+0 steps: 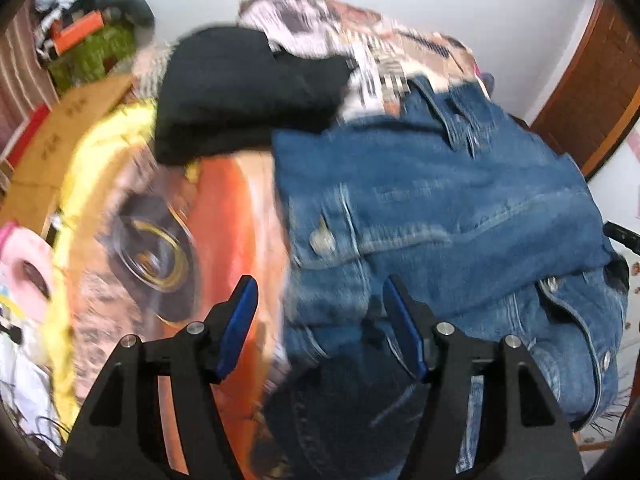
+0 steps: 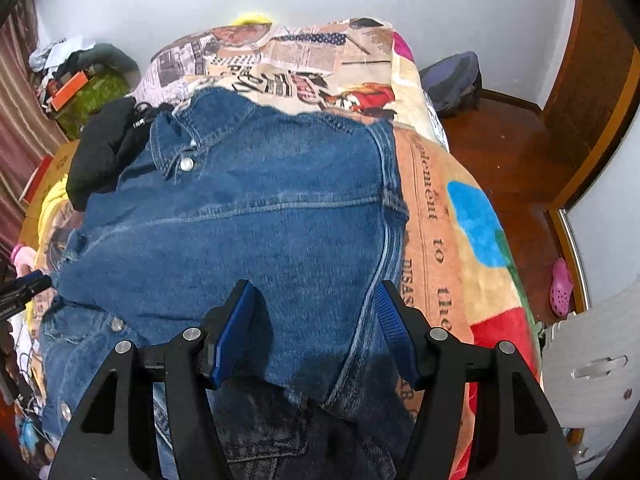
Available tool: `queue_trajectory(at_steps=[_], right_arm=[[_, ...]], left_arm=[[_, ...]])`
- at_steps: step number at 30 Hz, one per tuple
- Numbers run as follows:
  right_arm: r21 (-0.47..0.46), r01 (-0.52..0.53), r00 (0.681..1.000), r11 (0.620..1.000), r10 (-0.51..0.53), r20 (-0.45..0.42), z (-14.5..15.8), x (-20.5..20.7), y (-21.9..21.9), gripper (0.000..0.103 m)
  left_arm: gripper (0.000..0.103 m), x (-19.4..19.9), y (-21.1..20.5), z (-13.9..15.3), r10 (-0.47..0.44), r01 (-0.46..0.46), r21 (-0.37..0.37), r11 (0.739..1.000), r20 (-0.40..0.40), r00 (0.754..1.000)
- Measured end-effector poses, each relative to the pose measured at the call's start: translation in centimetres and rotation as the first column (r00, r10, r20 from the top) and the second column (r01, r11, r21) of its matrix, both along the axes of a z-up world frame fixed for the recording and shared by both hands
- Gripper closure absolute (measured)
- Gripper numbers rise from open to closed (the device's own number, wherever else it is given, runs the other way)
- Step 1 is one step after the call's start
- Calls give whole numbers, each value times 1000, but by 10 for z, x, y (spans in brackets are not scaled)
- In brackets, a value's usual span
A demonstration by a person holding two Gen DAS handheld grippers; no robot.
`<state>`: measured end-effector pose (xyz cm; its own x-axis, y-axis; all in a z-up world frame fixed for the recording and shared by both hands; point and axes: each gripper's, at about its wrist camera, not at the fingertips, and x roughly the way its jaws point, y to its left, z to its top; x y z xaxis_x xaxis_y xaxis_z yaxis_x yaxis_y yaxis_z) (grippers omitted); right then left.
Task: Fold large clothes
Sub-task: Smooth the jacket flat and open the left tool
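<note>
Denim jacket lies folded on the printed blanket of the bed, filling frame centre. Black garment touches it at upper left. Left claw and right claw both spread, above denim, gripping nothing.

A bed is covered by a printed blanket, with a pink clog seen on the wooden floor to its right and a backpack near its far corner.
</note>
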<state>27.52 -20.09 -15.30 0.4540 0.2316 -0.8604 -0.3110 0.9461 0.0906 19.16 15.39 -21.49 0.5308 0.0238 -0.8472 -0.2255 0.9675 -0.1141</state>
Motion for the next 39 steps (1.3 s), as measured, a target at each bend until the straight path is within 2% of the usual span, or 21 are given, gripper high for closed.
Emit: queue_trajectory(at_steps=[5,8,12,15,17,18,20,22,23,24,27,31,33,34,35,36,37,38,39], right_arm=[[41,15,999,999,-16,38,15,11,-5,44],[62,37,998,997,-40,52,23,23,-11,44],[27,68,995,997,-70,72,29,45,-16,44],[-7,69,995,998,-68,73,26,61,-17,44],[0,66,997,998,-66,43,20,75,-17,44],[24,61,998,998,-61,10,15,83,-18,44],[77,54,995,996,-48,-82,3,96,-20,44],[105,66,986,992,-48,-162,-10,109,-21,44],[110,66,982,992,-45,-185,-17,115,-20,44],[108,67,980,992,-45,-196,-21,118,-20,44],[102,76,965,992,-48,-258,-36,131,-19,44],[171,99,943,980,-37,-330,-50,143,-19,44],[198,129,933,972,-52,-356,-56,145,-19,41],[183,144,929,972,-69,-364,-56,146,-18,42],[183,151,930,972,-77,-359,-54,145,-17,47],[185,149,931,971,-75,-356,-51,145,-16,61],[179,138,935,974,-68,-349,-48,142,-13,68],[144,118,947,983,-68,-315,-41,138,-10,79],[126,96,957,987,-57,-283,-35,137,-9,88]], left_arm=[[38,21,22,17,44,-45,22,999,45,998],[38,40,36,18,61,-61,-8,998,52,997],[38,70,50,2,92,-91,-67,994,18,996],[38,91,53,-16,81,-83,-61,995,-32,996],[38,98,54,-29,79,-84,-86,993,-62,995],[38,104,60,-38,80,-91,-133,987,-86,993],[38,109,70,-51,79,-103,-231,967,-111,991],[38,114,83,-68,91,-140,-361,922,-148,985],[38,115,85,-73,92,-147,-391,908,-155,984],[38,118,89,-81,86,-154,-442,884,-170,982],[39,124,89,-94,54,-149,-526,837,-191,980],[39,132,86,-107,50,-166,-571,804,-212,976],[46,136,85,-110,58,-173,-598,783,-206,977],[49,138,84,-109,56,-167,-599,783,-200,978],[56,139,83,-107,53,-161,-595,787,-195,979],[67,138,80,-101,49,-149,-577,803,-185,982],[74,138,78,-97,46,-140,-555,820,-179,983],[87,138,76,-91,44,-130,-524,841,-173,984],[94,137,72,-79,42,-112,-468,877,-158,987]])
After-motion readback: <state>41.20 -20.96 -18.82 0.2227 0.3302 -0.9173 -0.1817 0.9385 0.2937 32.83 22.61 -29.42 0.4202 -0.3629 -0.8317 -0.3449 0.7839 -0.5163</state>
